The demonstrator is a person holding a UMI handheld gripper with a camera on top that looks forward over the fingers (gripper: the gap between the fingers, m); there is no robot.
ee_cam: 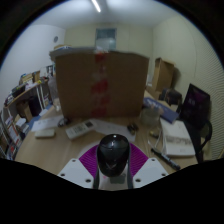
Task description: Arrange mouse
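The hand-held gripper (113,172) sits low and near, its two fingers reaching forward over a wooden tabletop (60,152), and a dark, rounded mouse (113,153) sits right between them. The purple pads (88,160) lie close against the mouse on its left and right flanks, so the fingers appear pinched onto it, though the contact at each side is hard to confirm. Whether the mouse is lifted clear of the tabletop or resting on it cannot be told from this view. Just beyond the mouse, toward the far left, a white keyboard (83,127) lies flat on the tabletop at a slant. Behind it a large brown cardboard box (100,85) stands upright with red markings on its front face, filling the middle of the far scene. To the right, papers (178,138) lie on the tabletop, and past them a dark laptop screen (195,103) stands tilted open. On the far left, shelves (25,105) hold assorted clutter too small to make out. A strip ceiling light (97,5) glows overhead.
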